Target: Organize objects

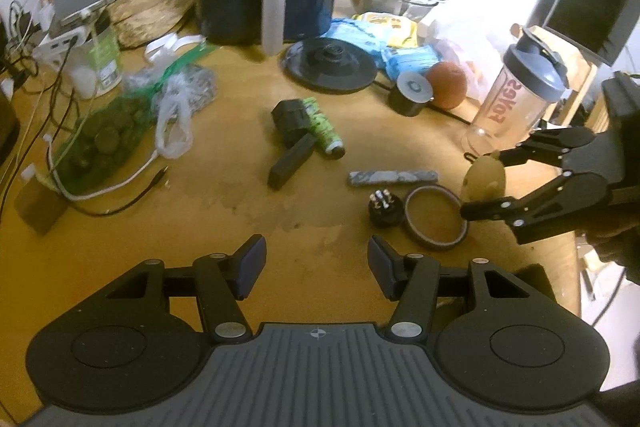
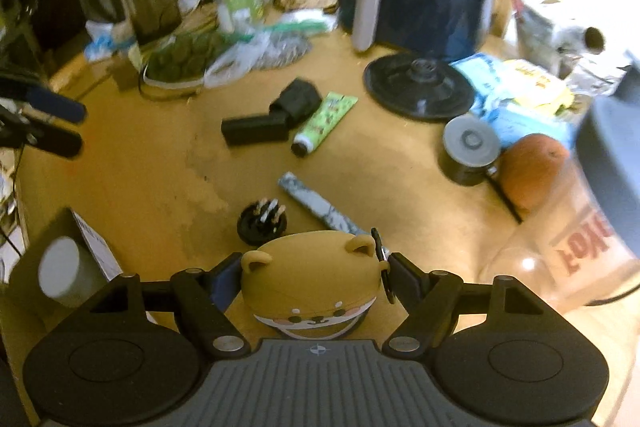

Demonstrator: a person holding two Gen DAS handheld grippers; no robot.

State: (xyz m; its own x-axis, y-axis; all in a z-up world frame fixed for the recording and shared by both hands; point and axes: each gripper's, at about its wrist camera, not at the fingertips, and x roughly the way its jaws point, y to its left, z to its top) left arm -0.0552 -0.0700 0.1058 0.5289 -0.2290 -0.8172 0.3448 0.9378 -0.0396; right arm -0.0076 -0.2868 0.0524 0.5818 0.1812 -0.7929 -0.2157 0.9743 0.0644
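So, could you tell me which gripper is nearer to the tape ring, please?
Right. The right gripper, gripping the dog case, is at the tape ring's far edge; the left gripper is open, well short of it.

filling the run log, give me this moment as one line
left gripper: open, empty, over bare table | right gripper: shut on dog-face case, lifted above tape roll | stage: case picked up, not yet placed

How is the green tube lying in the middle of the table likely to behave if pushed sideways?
The green tube looks round at its capped end and flat at the crimp, so it would probably pivot rather than roll. It leans against a black block, likely nudging it.
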